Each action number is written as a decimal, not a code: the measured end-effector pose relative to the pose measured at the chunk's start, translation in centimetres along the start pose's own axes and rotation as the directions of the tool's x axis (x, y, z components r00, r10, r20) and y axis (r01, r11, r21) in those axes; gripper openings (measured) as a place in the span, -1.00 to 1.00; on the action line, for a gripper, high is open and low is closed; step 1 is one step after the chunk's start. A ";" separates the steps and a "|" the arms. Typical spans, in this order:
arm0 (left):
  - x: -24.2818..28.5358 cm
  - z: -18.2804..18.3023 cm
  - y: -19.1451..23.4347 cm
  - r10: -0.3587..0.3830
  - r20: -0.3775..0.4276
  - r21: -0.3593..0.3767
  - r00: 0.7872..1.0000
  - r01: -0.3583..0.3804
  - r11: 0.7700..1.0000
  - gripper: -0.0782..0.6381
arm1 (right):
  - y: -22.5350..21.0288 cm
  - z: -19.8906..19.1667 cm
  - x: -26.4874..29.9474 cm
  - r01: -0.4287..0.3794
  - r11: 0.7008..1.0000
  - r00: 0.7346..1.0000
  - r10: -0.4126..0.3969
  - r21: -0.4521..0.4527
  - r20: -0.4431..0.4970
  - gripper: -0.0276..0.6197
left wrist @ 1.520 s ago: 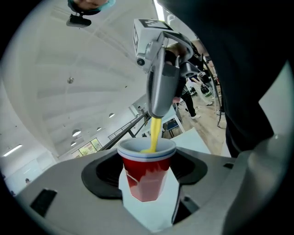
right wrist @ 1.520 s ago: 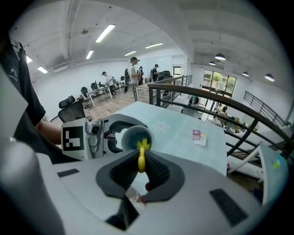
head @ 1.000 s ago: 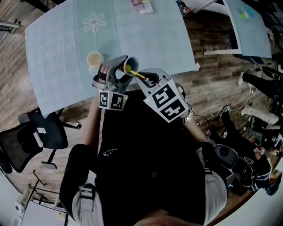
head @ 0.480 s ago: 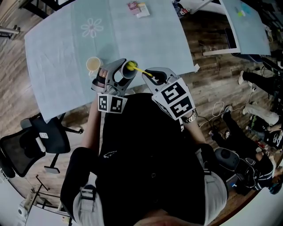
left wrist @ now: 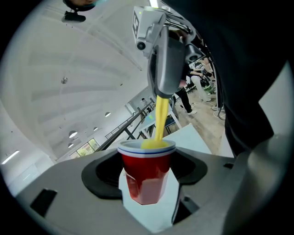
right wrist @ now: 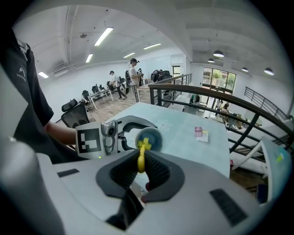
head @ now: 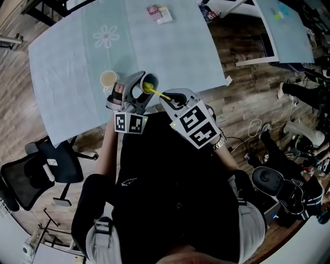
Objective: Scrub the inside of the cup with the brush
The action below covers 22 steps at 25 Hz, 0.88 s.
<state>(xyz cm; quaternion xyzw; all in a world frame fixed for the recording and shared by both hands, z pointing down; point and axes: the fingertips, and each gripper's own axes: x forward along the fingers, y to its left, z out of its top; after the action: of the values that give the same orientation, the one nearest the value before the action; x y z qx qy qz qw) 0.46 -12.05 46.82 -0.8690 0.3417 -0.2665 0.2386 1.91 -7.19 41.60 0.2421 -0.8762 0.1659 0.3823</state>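
Cup (left wrist: pixel 147 176), red with a white rim, is clamped between the jaws of the left gripper (left wrist: pixel 147 170), which press on its lower wall from both sides. In the head view it is tipped on its side above the near edge of the table (head: pixel 77 56), mouth turned toward the right gripper (head: pixel 172 98). Inside the cup is the yellow head of the brush (left wrist: pixel 158 124); its handle runs out over the rim to the right gripper, whose jaws are closed tight on it. The right gripper view looks along the handle straight into the cup's mouth, where the bristle head shows against the pale inner wall. A mug (head: pixel 108 79) stands upright on the table just beside the left gripper; what it holds cannot be made out. So there are two drinking vessels, one brush and two grippers. Two small packets (head: pixel 157 12), one pink and one yellowish, lie touching at the far side of the table, well apart from the cup.
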 end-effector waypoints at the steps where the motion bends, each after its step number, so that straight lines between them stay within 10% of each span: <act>1: 0.1 0.0 -0.2 -0.007 0.000 0.003 1.000 0.007 1.000 0.11 | 0.1 0.1 0.0 -0.001 1.000 1.000 0.001 -0.010 -0.002 -0.79; 22: 0.6 -0.1 1.2 0.024 0.009 -0.015 1.000 -0.024 1.000 0.11 | -2.0 -0.3 -1.1 0.045 0.998 0.999 -0.046 0.032 0.007 -0.79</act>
<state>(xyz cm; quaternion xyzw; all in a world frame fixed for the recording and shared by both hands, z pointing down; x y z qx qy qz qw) 0.21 -13.30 46.37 -0.8679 0.3530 -0.2573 0.2366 3.89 -8.36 41.18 0.2687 -0.8692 0.1701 0.3785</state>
